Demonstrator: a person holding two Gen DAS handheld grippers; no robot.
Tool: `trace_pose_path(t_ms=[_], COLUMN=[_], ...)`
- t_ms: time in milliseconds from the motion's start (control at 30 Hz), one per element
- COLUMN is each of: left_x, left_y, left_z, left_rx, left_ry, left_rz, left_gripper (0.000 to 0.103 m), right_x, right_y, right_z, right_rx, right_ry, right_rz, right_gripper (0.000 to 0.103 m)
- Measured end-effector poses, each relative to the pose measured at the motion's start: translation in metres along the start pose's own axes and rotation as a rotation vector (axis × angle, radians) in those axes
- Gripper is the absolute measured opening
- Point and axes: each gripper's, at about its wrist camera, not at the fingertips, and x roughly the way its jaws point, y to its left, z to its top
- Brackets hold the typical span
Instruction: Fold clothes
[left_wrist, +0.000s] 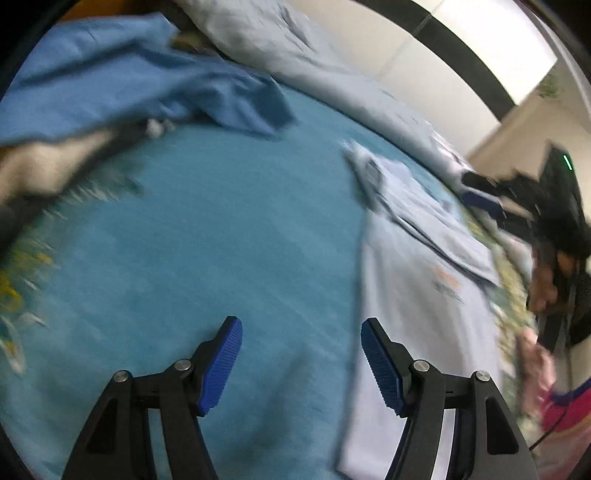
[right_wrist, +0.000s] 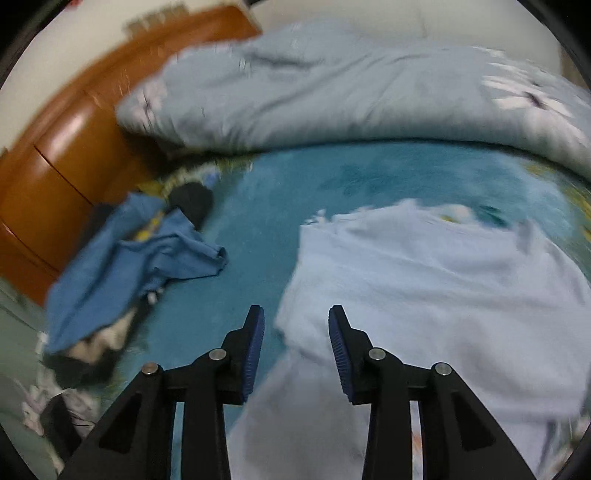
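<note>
The left gripper (left_wrist: 301, 332) was spread wide with nothing between its blue pads (left_wrist: 221, 365), low in the frame over the teal sheet (left_wrist: 184, 240). The white shirt (left_wrist: 417, 295) lay flat on the sheet at the right of that view, its near edge beside the right-hand pad. A crumpled blue garment (left_wrist: 129, 85) sat at the upper left, a pale quilt (left_wrist: 314, 62) behind it.

In the right wrist view, the right gripper (right_wrist: 295, 323) was also released, holding nothing, its fingers poised above the white shirt (right_wrist: 424, 288) at lower right. The blue garment (right_wrist: 129, 258) lay at the left, well apart from the shirt, near a wooden headboard (right_wrist: 55, 155). The quilt (right_wrist: 332, 96) filled the top. Both views were blurred.
</note>
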Motion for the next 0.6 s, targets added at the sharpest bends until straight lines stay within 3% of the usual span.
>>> trace_pose_path(t_ms=[67,133,267,400,467,600], left_x=[0.006,0.011,0.017,0.015,0.011,0.003], left_y=[-0.007,-0.018,-0.039,-0.049,-0.050,-0.050], left_z=[-0.008,-0.015,-0.027,-0.043,-0.051,-0.064], left_rx=[0.000,0.042,0.112,0.152,0.155,0.137], left_ry=[0.037,0.062,0.127,0.168,0.214,0.274], left_rz=[-0.044,-0.039,-0.054,-0.068,-0.111,-0.198], left_gripper=[0.071,0.071,0.071,0.072,0.075,0.075], right_x=[-0.031,-0.063,-0.119,-0.151,-0.164,-0.157], right_y=[-0.026,-0.053,-0.118,-0.164,-0.164,-0.142], right_z=[-0.036,-0.071,-0.156,-0.231,-0.255,-0.276], right_rx=[0.019,0.038,0.153,0.359,0.377,0.370], right_ry=[-0.005,-0.011,-0.024,-0.042,-0.077,-0.035], right_rz=[-0.030,-0.059,-0.177,-0.131,-0.069,0.021], right_gripper=[0.044,0.051,0.051,0.051,0.051,0.051])
